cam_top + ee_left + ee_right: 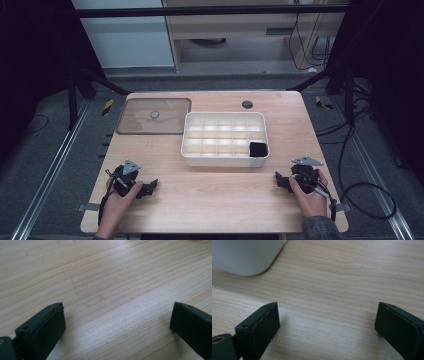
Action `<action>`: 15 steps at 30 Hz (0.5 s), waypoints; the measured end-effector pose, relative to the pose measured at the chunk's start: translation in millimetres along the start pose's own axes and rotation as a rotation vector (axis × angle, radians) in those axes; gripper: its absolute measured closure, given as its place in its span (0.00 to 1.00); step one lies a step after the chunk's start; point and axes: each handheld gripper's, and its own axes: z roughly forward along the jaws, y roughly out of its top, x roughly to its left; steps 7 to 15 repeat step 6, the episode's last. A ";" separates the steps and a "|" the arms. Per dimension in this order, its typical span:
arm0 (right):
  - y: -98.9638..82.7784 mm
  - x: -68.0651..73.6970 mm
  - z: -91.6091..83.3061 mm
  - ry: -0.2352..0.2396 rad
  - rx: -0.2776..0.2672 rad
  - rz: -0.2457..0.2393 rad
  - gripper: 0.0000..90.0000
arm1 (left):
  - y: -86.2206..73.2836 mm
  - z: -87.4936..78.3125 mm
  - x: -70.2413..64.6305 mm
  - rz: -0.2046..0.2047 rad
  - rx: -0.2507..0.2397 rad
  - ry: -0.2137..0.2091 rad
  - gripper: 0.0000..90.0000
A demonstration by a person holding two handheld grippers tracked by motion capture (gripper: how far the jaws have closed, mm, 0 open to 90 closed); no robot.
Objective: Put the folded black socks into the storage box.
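White compartment tray [225, 156] sits at the desk's [215, 200] centre, toward the far edge; a black block [258, 149] occupies its near right corner compartment. Right gripper [283, 181] rests near the desk's near right corner, jaws spread wide, nothing between them. Left gripper [148, 188] lies near the near left corner, jaws likewise released and empty. Clear lid [154, 116] lies flat at the far left corner.

Bare table [215, 195] ahead, white organiser tray [225, 159] beyond
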 end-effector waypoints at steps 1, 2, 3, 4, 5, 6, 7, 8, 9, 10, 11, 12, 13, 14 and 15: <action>-0.1 -0.1 0.0 0.000 0.000 -0.003 0.06 | 0.2 0.2 0.0 0.002 0.000 -0.001 0.00; -0.1 0.0 -0.1 0.003 -0.001 -0.004 0.06 | 0.4 0.4 0.0 0.002 0.000 -0.002 0.00; -0.1 -0.1 -0.1 0.003 -0.001 -0.004 0.06 | 0.8 0.7 0.0 0.002 0.001 -0.004 0.00; -0.1 -0.1 -0.1 0.003 -0.001 -0.004 0.06 | 0.8 0.7 0.0 0.002 0.001 -0.004 0.00; 0.0 0.2 0.0 0.001 -0.001 -0.001 0.06 | 1.2 1.2 0.3 0.003 -0.001 -0.006 0.00; 0.2 0.4 0.3 -0.001 0.000 -0.003 0.05 | 1.6 1.3 0.8 0.008 0.003 -0.005 0.00; 0.2 0.4 0.3 -0.001 0.000 -0.003 0.05 | 1.6 1.3 0.8 0.008 0.003 -0.005 0.00; 0.2 0.4 0.3 -0.001 0.000 -0.003 0.05 | 1.6 1.3 0.8 0.008 0.003 -0.005 0.00; 0.2 0.4 0.3 -0.001 0.000 -0.003 0.05 | 1.6 1.3 0.8 0.008 0.003 -0.005 0.00; 0.2 0.4 0.3 -0.001 0.000 -0.003 0.05 | 1.6 1.3 0.8 0.008 0.003 -0.005 0.00; 0.2 0.4 0.3 -0.001 0.000 -0.003 0.05 | 1.6 1.3 0.8 0.008 0.003 -0.005 0.00; 0.2 0.4 0.3 -0.001 0.000 -0.003 0.05 | 1.6 1.3 0.8 0.008 0.003 -0.005 0.00; 0.2 0.4 0.3 -0.001 0.000 -0.003 0.05 | 1.6 1.3 0.8 0.008 0.003 -0.005 0.00; 0.2 0.4 0.3 -0.001 0.000 -0.003 0.05 | 1.6 1.3 0.8 0.008 0.003 -0.005 0.00; 0.2 0.4 0.3 -0.001 0.000 -0.003 0.05 | 1.6 1.3 0.8 0.008 0.003 -0.005 0.00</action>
